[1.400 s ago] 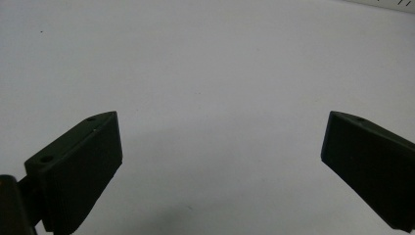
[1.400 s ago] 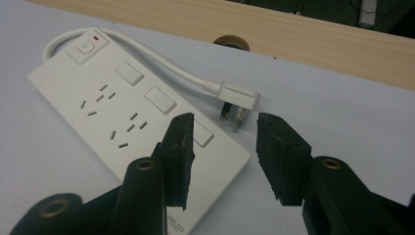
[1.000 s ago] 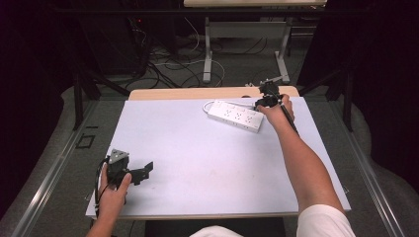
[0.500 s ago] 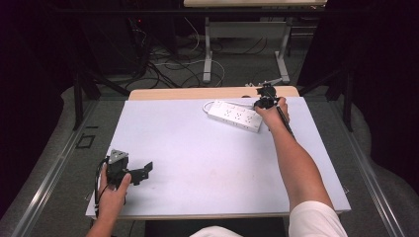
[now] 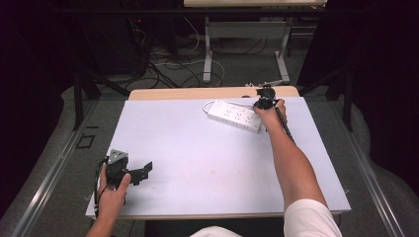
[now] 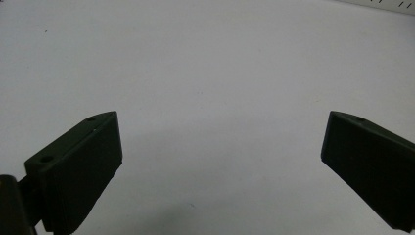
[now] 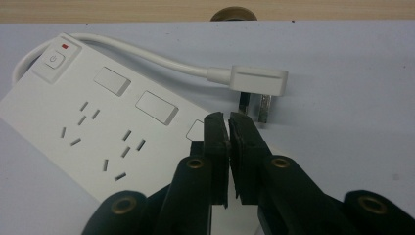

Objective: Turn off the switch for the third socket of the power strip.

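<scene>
A: Nothing much moved; right tool (image 7: 228, 120) still at the strip, upper right of the high view.

B: Desk (image 5: 197, 163)?

A: Bare. Power strip (image 5: 234, 115) upper centre-right: likely rigid, smooth plastic, light; take it across the body. Plug (image 7: 257, 81) lies just beyond the right tool's nearly closed jaws, nothing held. Left tool (image 5: 141, 172) gapes wide, lower left.

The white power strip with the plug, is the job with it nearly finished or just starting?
Just starting, it seems. Done: the right gripper, jaws shut, has reached the power strip. In hand: nothing gripped. Left: its plug lies loose on the table; the left gripper waits open.
</scene>
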Demonstrator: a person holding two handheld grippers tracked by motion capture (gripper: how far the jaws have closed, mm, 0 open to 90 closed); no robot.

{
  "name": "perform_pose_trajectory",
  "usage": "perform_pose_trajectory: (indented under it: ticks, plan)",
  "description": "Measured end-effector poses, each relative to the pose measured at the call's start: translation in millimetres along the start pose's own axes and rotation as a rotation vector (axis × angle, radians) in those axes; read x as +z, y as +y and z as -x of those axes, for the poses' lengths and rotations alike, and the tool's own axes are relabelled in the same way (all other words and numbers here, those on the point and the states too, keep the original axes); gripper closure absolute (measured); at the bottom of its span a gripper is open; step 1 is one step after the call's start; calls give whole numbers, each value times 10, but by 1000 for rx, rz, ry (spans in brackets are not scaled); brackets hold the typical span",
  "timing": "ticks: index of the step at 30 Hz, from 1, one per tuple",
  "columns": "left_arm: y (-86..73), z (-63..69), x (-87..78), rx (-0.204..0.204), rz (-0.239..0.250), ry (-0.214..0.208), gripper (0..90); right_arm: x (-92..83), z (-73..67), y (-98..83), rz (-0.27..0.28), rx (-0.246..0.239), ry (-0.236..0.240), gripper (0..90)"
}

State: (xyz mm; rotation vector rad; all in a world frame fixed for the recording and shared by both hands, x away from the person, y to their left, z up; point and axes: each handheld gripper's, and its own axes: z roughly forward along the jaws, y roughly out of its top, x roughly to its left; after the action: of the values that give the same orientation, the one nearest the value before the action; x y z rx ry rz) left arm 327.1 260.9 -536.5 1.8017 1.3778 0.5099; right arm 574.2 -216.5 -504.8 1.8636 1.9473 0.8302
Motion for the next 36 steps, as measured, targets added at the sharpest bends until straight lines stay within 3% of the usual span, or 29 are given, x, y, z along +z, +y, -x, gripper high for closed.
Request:
perform_pose_trajectory:
  ticks: [9, 19, 28, 36]
  plan:
    - [-1, -7, -4, 3, -2, -2, 19, 61, 27, -20, -18, 44, -10, 896]
    - [-3, -5, -4, -2, 0, -2, 19, 110, 22, -43, -37, 58, -3, 900]
    - [-2, -10, -11, 7, -5, -2, 19, 120, 33, -51, -28, 94, -1, 897]
    - [-1, -10, -15, 7, -4, -1, 19, 124, 31, -56, -26, 89, -2, 897]
